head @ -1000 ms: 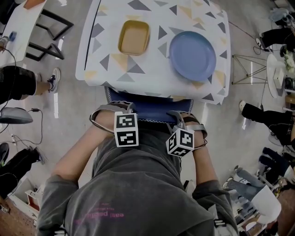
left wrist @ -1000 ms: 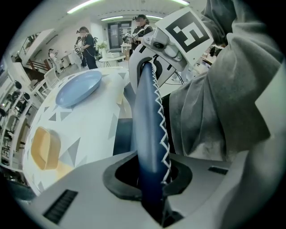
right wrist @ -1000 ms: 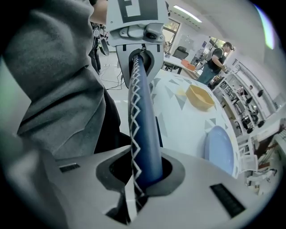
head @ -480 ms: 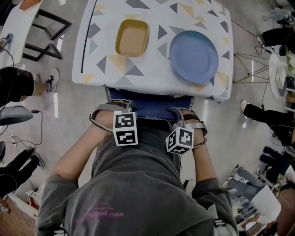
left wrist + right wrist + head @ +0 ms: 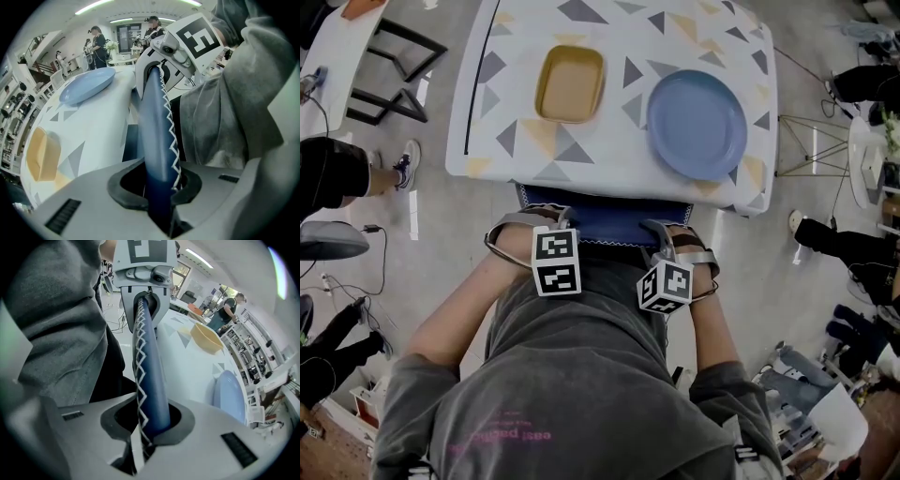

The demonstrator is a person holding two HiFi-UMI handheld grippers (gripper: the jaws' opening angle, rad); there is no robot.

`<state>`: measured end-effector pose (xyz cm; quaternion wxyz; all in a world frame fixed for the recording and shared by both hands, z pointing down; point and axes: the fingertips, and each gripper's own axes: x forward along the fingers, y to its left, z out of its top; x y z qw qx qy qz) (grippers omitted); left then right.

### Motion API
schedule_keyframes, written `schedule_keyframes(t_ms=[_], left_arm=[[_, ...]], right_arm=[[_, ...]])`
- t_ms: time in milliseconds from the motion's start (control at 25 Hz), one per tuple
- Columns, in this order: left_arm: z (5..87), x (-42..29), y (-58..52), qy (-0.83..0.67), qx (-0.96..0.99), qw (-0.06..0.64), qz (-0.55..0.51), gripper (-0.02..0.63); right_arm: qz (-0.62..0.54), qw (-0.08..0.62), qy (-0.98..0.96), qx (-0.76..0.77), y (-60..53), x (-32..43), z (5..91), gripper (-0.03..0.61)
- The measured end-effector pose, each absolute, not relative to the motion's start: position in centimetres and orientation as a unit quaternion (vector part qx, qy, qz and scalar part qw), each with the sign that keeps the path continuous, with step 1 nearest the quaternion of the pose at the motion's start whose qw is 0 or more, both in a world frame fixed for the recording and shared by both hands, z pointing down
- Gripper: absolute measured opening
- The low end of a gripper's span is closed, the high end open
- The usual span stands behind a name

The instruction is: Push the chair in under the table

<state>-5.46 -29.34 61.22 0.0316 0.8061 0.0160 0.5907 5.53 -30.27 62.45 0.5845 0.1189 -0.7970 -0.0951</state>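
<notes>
Firmly clamped on the chair backrest (image 5: 605,225), left tool (image 5: 159,187) and right tool (image 5: 150,420) could jolt the worktop (image 5: 609,164) if pushed unevenly.

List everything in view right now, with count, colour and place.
table: one, white cloth with grey and yellow triangles, top centre of the head view.
dish: one, yellow, on the table's left part.
plate: one, blue, on the table, right of the dish.
chair back: one, dark blue with white zigzag stitching, at the table's near edge.
bystanders: several, dark clothes, at the floor's left and right edges.
shirt: one, grey, the person's own, bottom centre.
left hand-held gripper: one, grey, shut on the chair back's left part.
right hand-held gripper: one, grey, shut on its right part.
</notes>
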Motion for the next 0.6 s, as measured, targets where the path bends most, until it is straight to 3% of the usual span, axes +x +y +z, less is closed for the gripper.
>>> schedule_keyframes(t_ms=[600], left_arm=[[63.3, -5.4, -28.3, 0.012, 0.814, 0.03, 0.58, 0.084]], right_arm=[[-0.064, 0.587, -0.798, 0.118, -29.1, 5.5, 64.8, 0.067]])
